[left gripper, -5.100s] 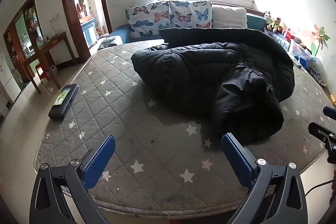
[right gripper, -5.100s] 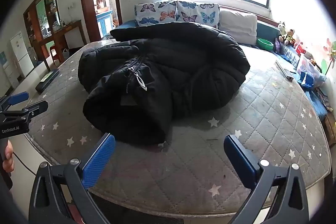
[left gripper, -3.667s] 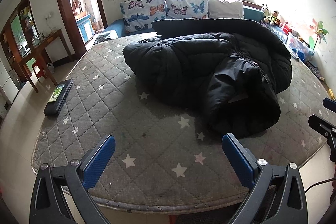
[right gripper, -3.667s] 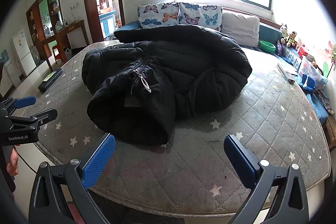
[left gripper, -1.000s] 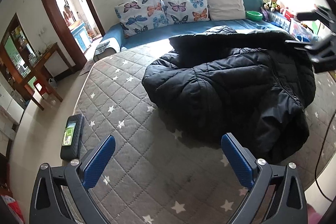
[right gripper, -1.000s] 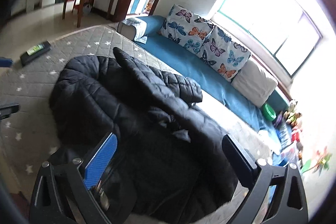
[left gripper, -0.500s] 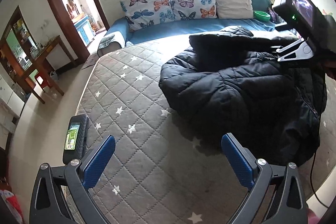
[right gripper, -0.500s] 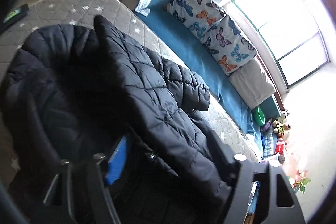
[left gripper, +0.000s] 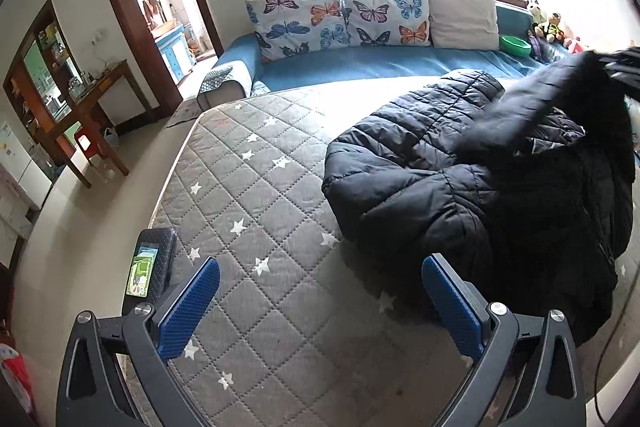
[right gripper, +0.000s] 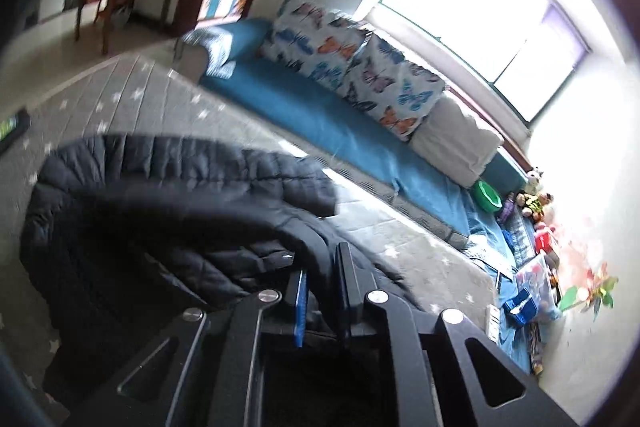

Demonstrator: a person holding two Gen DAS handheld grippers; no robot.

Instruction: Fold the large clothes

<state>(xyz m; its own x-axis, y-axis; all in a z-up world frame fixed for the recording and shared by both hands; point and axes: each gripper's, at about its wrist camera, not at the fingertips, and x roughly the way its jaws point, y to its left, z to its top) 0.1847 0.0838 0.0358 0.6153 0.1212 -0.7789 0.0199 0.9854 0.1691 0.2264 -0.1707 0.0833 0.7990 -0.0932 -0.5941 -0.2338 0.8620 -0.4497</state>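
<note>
A large black puffer jacket (left gripper: 460, 179) lies bunched on the right half of the grey star-quilted mattress (left gripper: 260, 195). My left gripper (left gripper: 320, 291) is open and empty, low over the mattress's near edge, left of the jacket. My right gripper (right gripper: 320, 283) is shut on a fold of the jacket (right gripper: 180, 195) and holds that part lifted off the mattress. In the left wrist view the lifted part (left gripper: 540, 99) rises to the right gripper at the far right edge.
A dark phone-like device (left gripper: 150, 269) lies on the mattress's left edge. Behind the mattress is a blue sofa (left gripper: 360, 63) with butterfly cushions (left gripper: 340, 15). Toys and boxes (right gripper: 536, 259) line the right wall. A wooden table (left gripper: 92, 107) stands left by a doorway.
My right gripper reached over the jacket, closed on a fold and lifted it up. My left gripper moved left along the mattress edge and stayed open.
</note>
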